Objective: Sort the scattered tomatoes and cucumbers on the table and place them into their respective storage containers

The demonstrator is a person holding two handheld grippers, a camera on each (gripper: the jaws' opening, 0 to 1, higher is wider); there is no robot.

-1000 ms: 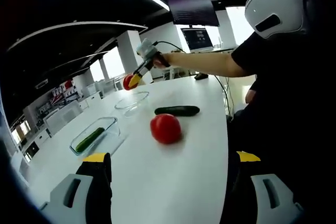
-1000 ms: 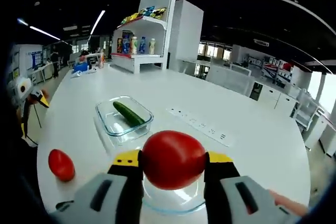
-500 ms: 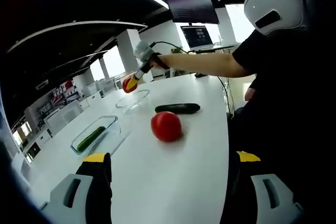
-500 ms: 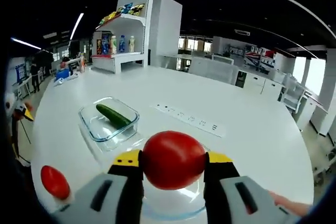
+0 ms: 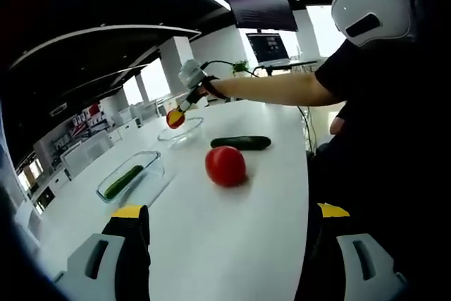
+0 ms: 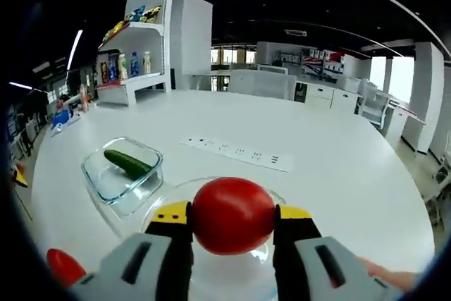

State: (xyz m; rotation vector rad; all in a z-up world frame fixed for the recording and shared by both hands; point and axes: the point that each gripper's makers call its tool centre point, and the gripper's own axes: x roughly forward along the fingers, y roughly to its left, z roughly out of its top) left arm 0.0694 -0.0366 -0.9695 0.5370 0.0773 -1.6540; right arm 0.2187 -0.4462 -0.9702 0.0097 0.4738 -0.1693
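Right gripper [image 6: 233, 218] clamps a tomato [image 6: 233, 216] between both jaws, directly over the round glass bowl [image 6: 276, 195]; the bowl's near rim is hidden behind the gripper. Left gripper [image 5: 227, 220] jaws spread wide, nothing between them, above the table [image 5: 232, 237]. Second tomato [image 5: 225, 166] and loose cucumber [image 5: 241, 142] lie well ahead. Rectangular glass container [image 6: 120, 172] already holds a cucumber [image 6: 128, 163].

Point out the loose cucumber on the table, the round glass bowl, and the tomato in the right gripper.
loose cucumber [image 5: 241, 142], left gripper view, mid-length.
round glass bowl [image 6: 278, 194], right gripper view, far rim.
held tomato [image 6: 232, 215], right gripper view, front face.
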